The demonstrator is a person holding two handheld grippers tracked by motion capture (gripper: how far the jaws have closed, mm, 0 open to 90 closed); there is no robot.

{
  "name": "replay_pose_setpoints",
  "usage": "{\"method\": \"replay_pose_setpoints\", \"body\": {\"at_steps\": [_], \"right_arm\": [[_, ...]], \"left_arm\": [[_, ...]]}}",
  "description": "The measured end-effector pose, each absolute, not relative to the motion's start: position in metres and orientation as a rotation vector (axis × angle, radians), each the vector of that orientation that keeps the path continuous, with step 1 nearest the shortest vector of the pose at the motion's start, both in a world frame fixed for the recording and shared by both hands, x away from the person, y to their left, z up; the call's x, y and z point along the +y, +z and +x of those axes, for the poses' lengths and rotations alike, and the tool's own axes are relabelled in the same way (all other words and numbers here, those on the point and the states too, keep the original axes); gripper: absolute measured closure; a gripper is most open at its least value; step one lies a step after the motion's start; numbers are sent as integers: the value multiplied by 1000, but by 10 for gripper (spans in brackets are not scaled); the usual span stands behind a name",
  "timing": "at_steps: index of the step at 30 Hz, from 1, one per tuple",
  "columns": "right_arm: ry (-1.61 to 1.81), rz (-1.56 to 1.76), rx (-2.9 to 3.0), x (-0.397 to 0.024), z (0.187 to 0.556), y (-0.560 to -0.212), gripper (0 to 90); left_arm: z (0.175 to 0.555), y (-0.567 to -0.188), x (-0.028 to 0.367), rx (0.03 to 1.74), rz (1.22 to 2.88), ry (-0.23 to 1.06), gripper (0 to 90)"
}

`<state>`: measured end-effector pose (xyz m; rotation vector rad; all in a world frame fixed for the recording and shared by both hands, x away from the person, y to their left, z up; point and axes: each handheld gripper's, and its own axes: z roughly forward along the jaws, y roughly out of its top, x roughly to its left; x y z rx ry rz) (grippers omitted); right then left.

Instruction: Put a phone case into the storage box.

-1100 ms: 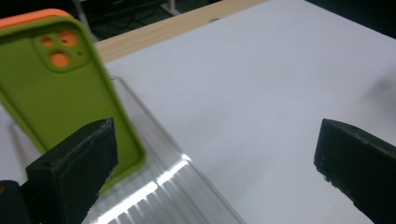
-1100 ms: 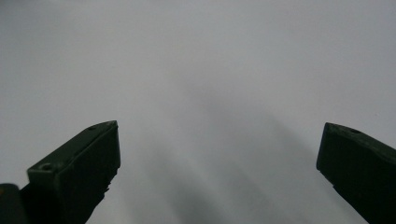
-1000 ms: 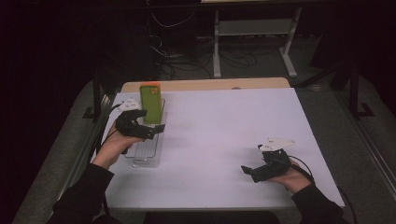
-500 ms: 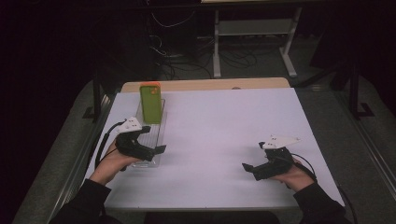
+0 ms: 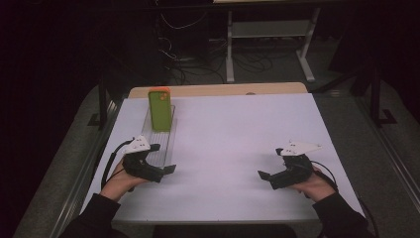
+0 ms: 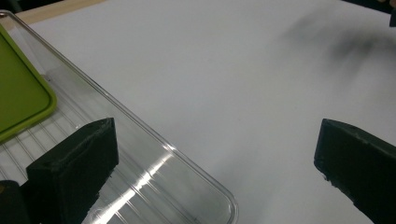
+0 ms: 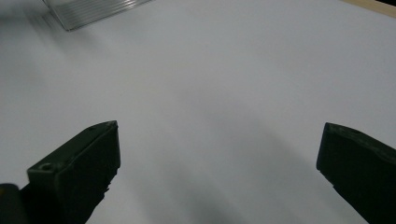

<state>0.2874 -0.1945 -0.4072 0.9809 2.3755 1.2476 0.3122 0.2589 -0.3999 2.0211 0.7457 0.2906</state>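
A green phone with an orange top edge stands upright at the far end of a clear plastic tray on the left of the white table. My left gripper hovers open at the tray's near end, holding nothing. In the left gripper view, my left gripper has one jaw over the tray and the other over bare table, with the phone's corner at far left. My right gripper rests open and holds nothing at the near right. The right gripper view shows the right gripper above bare table.
A wooden strip runs along the table's far edge. Beyond it are dark floor, cables and a white desk frame. A corner of the tray is at the top left of the right gripper view. Cables trail from both grippers.
My left gripper has drawn back from beside the phone, along the tray toward the person, and now sits at the tray's near end. The right gripper has hardly moved.
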Motion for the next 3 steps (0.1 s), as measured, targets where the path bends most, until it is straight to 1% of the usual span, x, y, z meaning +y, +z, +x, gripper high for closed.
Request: {"method": "replay_pose_setpoints", "body": {"at_steps": [3], "right_arm": [[1251,980,2372,-194,287,-406,0]], "left_arm": [[312,-402,259,750,2028,278,0]]}}
